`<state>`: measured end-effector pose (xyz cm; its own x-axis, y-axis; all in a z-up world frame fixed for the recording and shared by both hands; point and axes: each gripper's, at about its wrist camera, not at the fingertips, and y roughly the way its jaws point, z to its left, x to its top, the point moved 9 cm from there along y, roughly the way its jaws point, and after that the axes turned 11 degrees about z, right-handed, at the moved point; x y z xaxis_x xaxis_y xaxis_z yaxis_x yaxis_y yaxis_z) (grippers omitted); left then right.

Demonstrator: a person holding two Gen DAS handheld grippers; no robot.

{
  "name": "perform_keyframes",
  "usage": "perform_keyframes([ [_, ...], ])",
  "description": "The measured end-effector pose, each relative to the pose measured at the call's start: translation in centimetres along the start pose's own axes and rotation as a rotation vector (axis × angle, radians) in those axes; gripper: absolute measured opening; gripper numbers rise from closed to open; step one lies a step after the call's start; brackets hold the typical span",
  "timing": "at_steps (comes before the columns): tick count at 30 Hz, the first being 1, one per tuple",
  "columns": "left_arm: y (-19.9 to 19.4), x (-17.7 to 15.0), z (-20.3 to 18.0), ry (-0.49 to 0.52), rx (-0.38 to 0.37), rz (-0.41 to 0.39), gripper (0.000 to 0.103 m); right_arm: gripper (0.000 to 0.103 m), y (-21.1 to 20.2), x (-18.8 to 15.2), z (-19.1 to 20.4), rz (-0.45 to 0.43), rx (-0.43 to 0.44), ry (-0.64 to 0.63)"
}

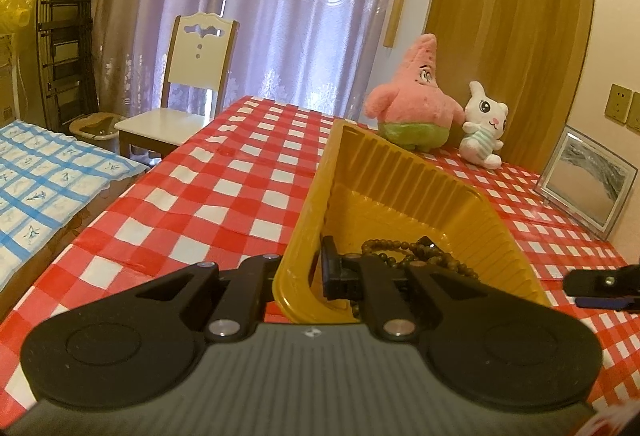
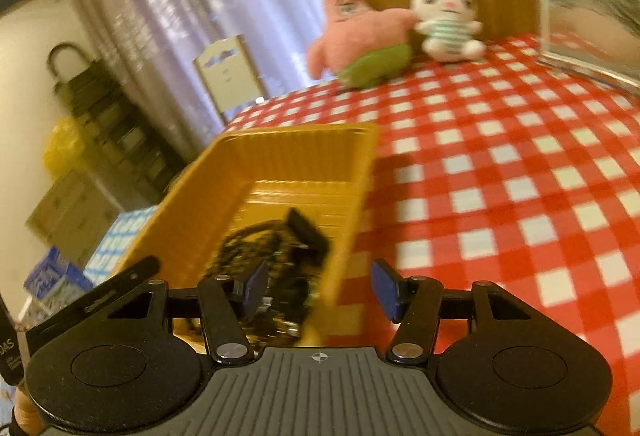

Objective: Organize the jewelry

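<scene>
A yellow plastic tray [image 1: 404,164] is tilted up off the red checked table. My left gripper [image 1: 296,276] is shut on the tray's near wall, one finger outside and one inside. Dark brown bead strands [image 1: 416,254] lie in the tray's low near end. In the right wrist view the tray [image 2: 280,156] sits left of centre with the beads [image 2: 260,248] and the left gripper's finger inside. My right gripper [image 2: 318,290] is open and empty, just above the tray's near right corner. It also shows in the left wrist view [image 1: 604,286] at the right edge.
A pink starfish plush [image 1: 416,104] and a white bunny plush [image 1: 484,124] stand at the table's far side. A glass photo frame [image 1: 588,180] leans at the right wall. A white chair [image 1: 180,104] stands at the far left corner. A blue checked surface [image 1: 52,172] lies to the left.
</scene>
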<state>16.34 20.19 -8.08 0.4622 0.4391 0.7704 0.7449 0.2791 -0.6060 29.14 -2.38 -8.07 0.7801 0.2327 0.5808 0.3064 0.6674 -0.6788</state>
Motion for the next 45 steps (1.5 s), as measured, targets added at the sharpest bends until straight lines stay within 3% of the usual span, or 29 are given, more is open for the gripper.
perform_keyframes([
  [11,0.0,-1.0,2.7,-0.078,0.027,0.037,0.012,0.057,-1.3,-3.0,-3.3,0.014,-0.034,0.106],
  [19,0.4,-1.8,3.4,-0.123,0.029,0.069,0.012,0.058,-1.4,-4.5,-3.5,0.030,-0.077,0.107],
  [27,0.4,-2.4,3.2,-0.163,-0.018,0.123,0.038,0.061,-2.0,-5.5,-3.5,0.030,-0.121,0.101],
  [35,-0.9,-2.4,2.5,-0.142,-0.057,0.127,0.049,0.071,-3.5,-6.3,-3.0,-0.002,-0.227,0.049],
  [45,-4.3,-3.3,0.9,-0.047,-0.059,0.127,0.062,0.074,-5.2,-8.7,-1.4,-0.009,-0.350,-0.075],
])
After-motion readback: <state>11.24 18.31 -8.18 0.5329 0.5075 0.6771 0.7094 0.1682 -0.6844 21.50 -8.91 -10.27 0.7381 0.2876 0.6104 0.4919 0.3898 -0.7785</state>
